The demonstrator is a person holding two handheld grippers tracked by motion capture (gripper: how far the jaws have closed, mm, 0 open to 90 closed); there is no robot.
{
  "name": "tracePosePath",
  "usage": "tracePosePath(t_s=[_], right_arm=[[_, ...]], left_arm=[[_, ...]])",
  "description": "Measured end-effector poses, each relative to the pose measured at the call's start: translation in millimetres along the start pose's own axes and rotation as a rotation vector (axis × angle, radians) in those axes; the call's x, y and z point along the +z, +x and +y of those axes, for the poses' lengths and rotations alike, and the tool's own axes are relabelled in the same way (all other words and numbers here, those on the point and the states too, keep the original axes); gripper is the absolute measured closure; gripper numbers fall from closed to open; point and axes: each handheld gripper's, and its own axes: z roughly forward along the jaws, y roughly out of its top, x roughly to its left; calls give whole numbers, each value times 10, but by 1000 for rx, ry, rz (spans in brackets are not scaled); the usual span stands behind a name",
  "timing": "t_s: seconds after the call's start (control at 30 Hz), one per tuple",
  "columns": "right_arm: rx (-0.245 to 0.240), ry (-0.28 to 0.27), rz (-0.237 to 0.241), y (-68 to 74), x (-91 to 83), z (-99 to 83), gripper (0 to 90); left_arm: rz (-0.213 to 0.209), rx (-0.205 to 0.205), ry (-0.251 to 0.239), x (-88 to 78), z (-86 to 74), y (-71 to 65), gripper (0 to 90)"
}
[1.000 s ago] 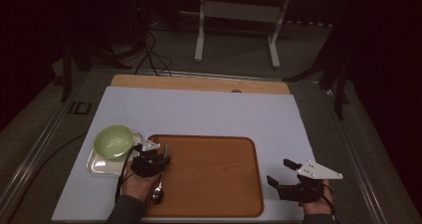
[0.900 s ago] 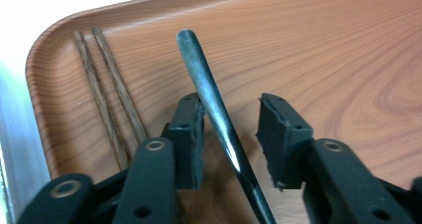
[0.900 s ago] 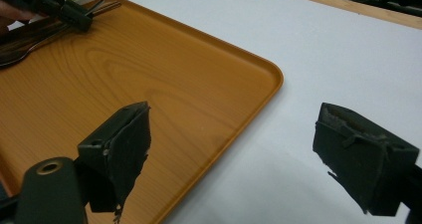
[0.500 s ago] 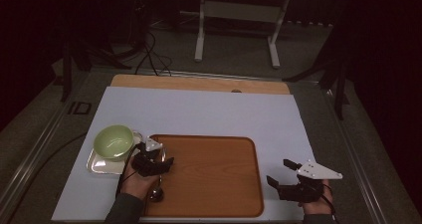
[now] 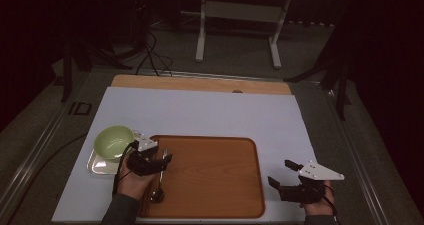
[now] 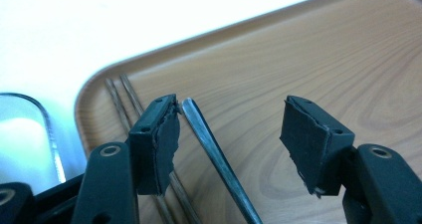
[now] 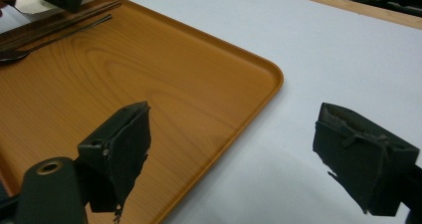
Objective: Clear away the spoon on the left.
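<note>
A metal spoon (image 5: 157, 191) lies on the left part of the wooden tray (image 5: 210, 180), bowl end toward me. My left gripper (image 5: 164, 158) hovers open over its handle. In the left gripper view the spoon handle (image 6: 215, 160) runs between the jaws, close to the left pad (image 6: 164, 144) and apart from the right one. Two dark chopsticks (image 6: 123, 98) lie beside the spoon near the tray's rim (image 6: 94, 84). My right gripper (image 5: 280, 173) rests open on the white mat, right of the tray, with nothing between its jaws (image 7: 239, 139).
A green bowl (image 5: 114, 141) stands on a small metal tray (image 5: 96, 166) left of the wooden tray. The white mat (image 5: 200, 112) covers the table, with a wooden strip (image 5: 200, 84) at its far edge. The right gripper view shows the tray's corner (image 7: 268, 74).
My left gripper has shifted only slightly above the spoon handle. The spoon and my right gripper have stayed in place.
</note>
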Motion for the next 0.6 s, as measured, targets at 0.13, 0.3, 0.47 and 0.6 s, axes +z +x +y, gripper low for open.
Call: tracePosePath(t_s=[0.13, 0.3, 0.47, 0.6], right_arm=[[0, 0, 0, 0, -1, 0, 145], [0, -1, -1, 0, -1, 0, 146], [1, -1, -1, 1, -1, 0, 146], [1, -1, -2, -2, 0, -1, 146]], left_arm=[[11, -3, -30, -115, 36, 34, 401], [22, -17, -54, -244, 56, 109, 387], [38, -35, -67, -336, 53, 182, 370], [61, -48, -77, -419, 41, 261, 359]])
